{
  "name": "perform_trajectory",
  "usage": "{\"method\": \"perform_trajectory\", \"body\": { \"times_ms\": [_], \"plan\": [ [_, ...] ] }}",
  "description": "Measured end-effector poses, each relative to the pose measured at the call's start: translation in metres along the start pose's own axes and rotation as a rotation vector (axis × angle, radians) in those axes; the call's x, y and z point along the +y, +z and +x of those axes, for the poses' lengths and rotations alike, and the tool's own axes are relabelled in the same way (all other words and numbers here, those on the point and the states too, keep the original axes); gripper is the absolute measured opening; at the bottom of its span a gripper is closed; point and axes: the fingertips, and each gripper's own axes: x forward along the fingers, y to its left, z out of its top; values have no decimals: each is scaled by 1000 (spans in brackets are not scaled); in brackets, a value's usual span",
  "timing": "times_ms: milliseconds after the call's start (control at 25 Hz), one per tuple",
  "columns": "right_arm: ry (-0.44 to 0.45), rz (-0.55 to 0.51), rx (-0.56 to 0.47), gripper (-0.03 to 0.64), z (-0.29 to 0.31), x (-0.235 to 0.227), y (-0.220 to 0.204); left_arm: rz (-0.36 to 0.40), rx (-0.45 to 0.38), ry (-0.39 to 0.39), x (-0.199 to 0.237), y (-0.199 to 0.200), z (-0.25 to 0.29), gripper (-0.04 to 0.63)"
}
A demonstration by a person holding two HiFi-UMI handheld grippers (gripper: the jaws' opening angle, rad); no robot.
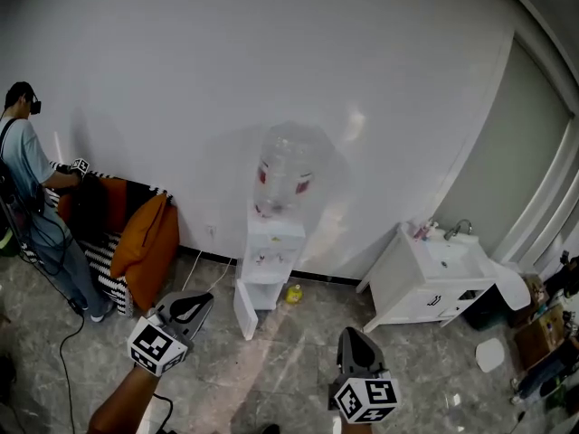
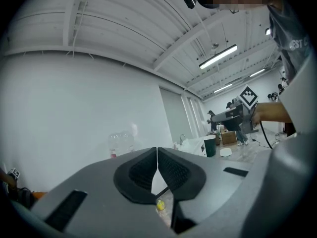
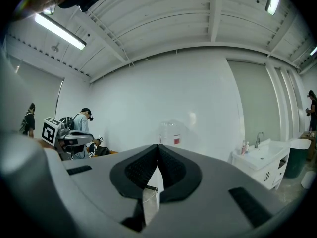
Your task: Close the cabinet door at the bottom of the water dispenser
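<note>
White sink cabinet w/ faucet (image 1: 425,283), rt side; orange cushion (image 1: 149,242), left; sm. yellow bottle (image 1: 293,293) on floor; person (image 1: 36,197), far left.

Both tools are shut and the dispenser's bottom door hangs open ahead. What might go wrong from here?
1. The cabinet door juts from the water dispenser toward you; the shut left tool or right tool may slip off its edge.
2. The dispenser is tall and narrow with a large bottle on top; a hard shove might rock it.
3. A small yellow item lies on the floor beside its base; you might kick it.
</note>
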Motion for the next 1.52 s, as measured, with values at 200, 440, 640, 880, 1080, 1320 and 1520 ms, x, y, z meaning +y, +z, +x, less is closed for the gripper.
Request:
{"method": "perform_trajectory", "body": {
  "times_ms": [200, 440, 640, 880, 1080, 1320, 1520],
  "plan": [
    [41, 3, 6, 26, 30, -24, -3, -3, 20, 40, 3, -3, 23, 21],
    [102, -21, 28, 26, 72, -59, -2, -21, 23, 105, 2, -5, 57, 21],
    [161, -15, 34, 26, 92, -79, -2, -19, 33, 170, 0, -6, 76, 20],
    [203, -33, 21, 26, 114, -125, 9, -11, 16, 217, -10, -1, 118, 20],
    [228, 13, 19, 26, 116, -139, 0, 6, 53, 220, -21, -1, 130, 20],
    [255, 22, 29, 26, 134, -144, -2, 17, 67, 235, -16, 5, 140, 20],
    [235, 33, 47, 26, 143, -142, -10, 19, 85, 203, -3, 0, 149, 21]
  ]
}}
